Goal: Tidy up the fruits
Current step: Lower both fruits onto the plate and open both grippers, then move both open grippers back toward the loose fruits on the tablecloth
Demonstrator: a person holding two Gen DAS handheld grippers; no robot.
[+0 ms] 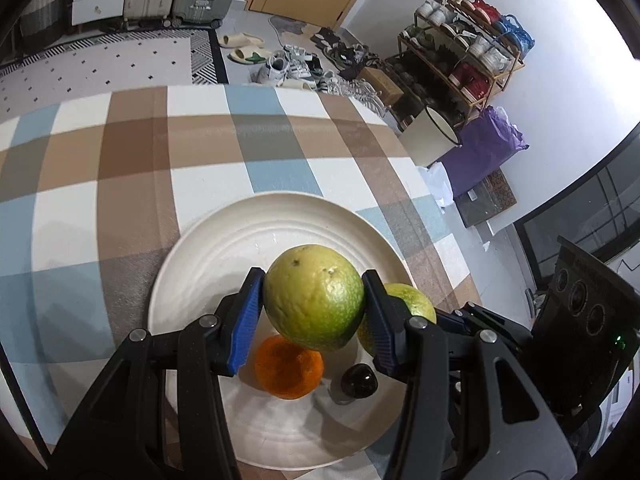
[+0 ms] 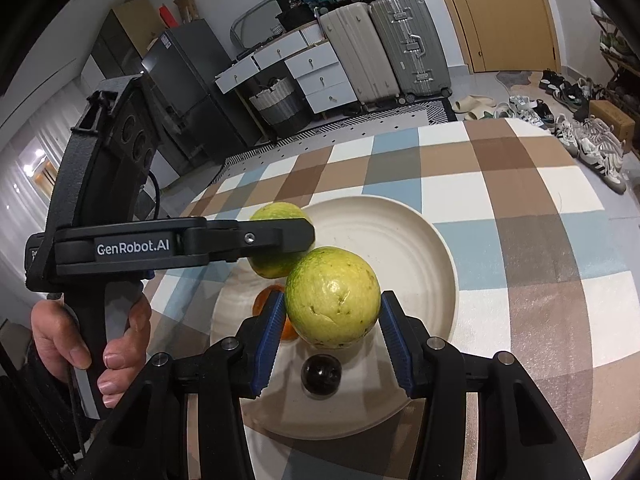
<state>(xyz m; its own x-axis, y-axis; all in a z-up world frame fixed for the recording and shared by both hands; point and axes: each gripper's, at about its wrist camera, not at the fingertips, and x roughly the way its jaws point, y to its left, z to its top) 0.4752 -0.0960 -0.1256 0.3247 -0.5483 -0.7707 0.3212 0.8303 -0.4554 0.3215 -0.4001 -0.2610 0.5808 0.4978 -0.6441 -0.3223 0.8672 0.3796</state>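
Observation:
My left gripper (image 1: 313, 280) is shut on a green-yellow citrus fruit (image 1: 314, 304), held just above a cream plate (image 1: 272, 220). Under it on the plate lie an orange (image 1: 289, 368) and a small dark round fruit (image 1: 359, 379). My right gripper (image 2: 333, 300) is shut on a second green-yellow citrus (image 2: 336, 296) over the same plate (image 2: 400, 220), close to the right of the first. The right wrist view shows the left gripper side-on with its citrus (image 2: 276, 264) partly hidden. The orange (image 2: 264, 300) peeks out behind the right gripper's blue left pad.
The plate sits on a table under a checked brown, blue and white cloth (image 1: 120, 168). A person's hand (image 2: 120, 344) grips the left tool's handle. Beyond the table are suitcases (image 2: 408, 44), drawers (image 2: 316, 76), a shoe rack (image 1: 460, 60) and loose shoes (image 1: 288, 64) on the floor.

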